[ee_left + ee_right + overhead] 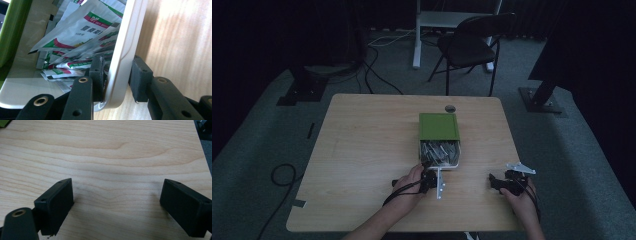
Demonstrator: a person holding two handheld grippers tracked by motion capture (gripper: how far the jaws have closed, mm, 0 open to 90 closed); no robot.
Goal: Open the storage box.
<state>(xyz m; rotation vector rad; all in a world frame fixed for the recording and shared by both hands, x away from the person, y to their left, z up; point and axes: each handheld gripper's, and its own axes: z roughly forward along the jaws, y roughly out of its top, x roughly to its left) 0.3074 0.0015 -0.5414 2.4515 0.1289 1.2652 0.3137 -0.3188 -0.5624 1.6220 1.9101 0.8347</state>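
In the high view I see the wooden table (362, 150) filling the middle of the frame, with a white tray (451, 165) of sachets just right of centre, its far half under a green lid (439, 126). My left gripper (430, 176) sits at the tray's near left corner, low in the frame, with the person's left hand (409, 185) behind it. In the left gripper view the white tray rim (123, 50) runs up between my two black jaws: the inner pad (97, 71) presses the inside of the wall, and the outer pad (140, 75) sits at its outside, so I read this gripper as clamped on the rim. Silver and green sachets (82, 32) are heaped inside the tray at upper left. My right gripper (502, 182) rests at lower right of the high view, well apart from the tray. In the right gripper view its jaws stand wide apart, holding nothing, over bare wood (112, 165).
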